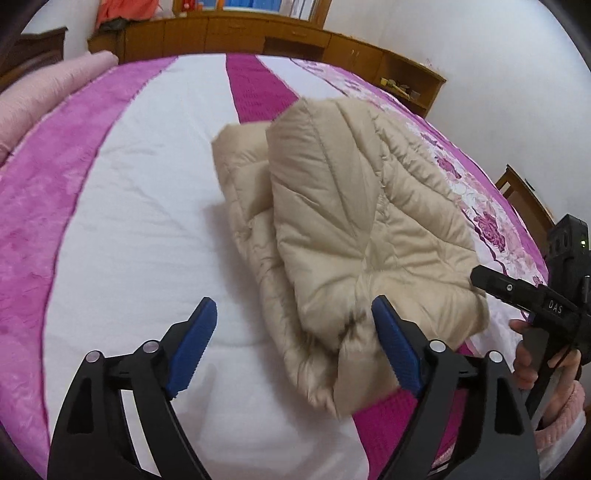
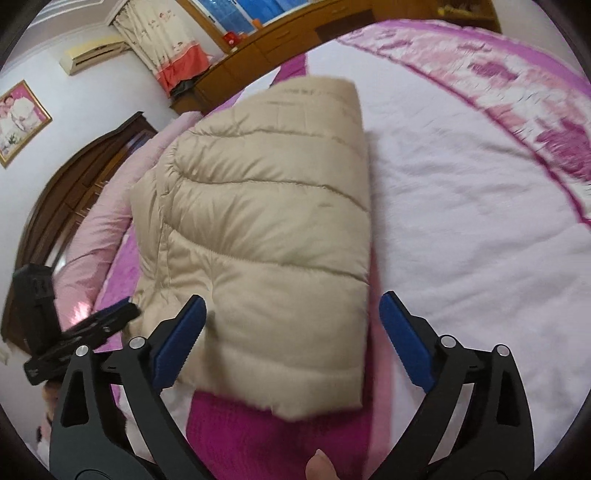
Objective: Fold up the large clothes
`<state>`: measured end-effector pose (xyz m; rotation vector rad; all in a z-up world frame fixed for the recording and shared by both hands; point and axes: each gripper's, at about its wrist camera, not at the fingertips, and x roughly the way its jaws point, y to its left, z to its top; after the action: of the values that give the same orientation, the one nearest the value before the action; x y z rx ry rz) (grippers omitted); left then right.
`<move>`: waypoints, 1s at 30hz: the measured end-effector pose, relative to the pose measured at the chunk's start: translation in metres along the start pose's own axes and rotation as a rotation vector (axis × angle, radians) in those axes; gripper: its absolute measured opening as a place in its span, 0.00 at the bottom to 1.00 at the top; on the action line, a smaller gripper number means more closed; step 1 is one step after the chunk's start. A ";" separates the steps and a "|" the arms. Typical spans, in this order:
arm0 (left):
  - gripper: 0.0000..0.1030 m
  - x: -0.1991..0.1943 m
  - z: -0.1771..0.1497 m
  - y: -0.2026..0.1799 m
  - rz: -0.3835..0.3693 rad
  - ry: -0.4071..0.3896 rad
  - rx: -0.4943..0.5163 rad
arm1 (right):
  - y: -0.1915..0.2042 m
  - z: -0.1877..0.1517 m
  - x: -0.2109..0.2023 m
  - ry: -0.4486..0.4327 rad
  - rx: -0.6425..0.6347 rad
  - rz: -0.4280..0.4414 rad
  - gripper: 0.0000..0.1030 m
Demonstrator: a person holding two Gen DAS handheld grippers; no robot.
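Note:
A beige quilted puffer jacket (image 1: 332,221) lies folded in a bundle on the pink and white bedspread (image 1: 140,206). It also shows in the right wrist view (image 2: 266,229). My left gripper (image 1: 295,336) is open and empty, its right blue pad against the jacket's near end. My right gripper (image 2: 291,332) is open and empty, its jaws standing either side of the jacket's near edge. The right gripper also shows at the right edge of the left wrist view (image 1: 517,291). The left gripper appears at the left of the right wrist view (image 2: 81,332).
A rolled pink quilt (image 1: 48,96) lies at the bed's far left. Wooden cabinets (image 1: 258,33) run along the wall behind the bed. A dark wooden headboard (image 2: 74,184) stands at the left. A wooden chair (image 1: 524,195) stands by the right side.

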<state>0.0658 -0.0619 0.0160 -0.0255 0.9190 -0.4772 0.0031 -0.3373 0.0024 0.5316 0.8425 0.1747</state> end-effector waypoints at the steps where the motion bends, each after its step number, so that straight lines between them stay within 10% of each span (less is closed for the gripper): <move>1: 0.83 -0.005 -0.001 -0.002 0.007 -0.007 -0.001 | 0.004 -0.004 -0.004 -0.008 -0.005 -0.016 0.93; 12: 0.94 -0.039 -0.034 -0.027 0.049 -0.009 0.032 | 0.019 -0.056 -0.062 -0.038 -0.089 -0.137 0.95; 30: 0.94 -0.018 -0.076 -0.046 0.142 0.070 -0.006 | 0.036 -0.104 -0.045 0.039 -0.137 -0.268 0.95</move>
<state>-0.0195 -0.0823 -0.0066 0.0513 0.9840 -0.3448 -0.1023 -0.2833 -0.0053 0.2838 0.9237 -0.0034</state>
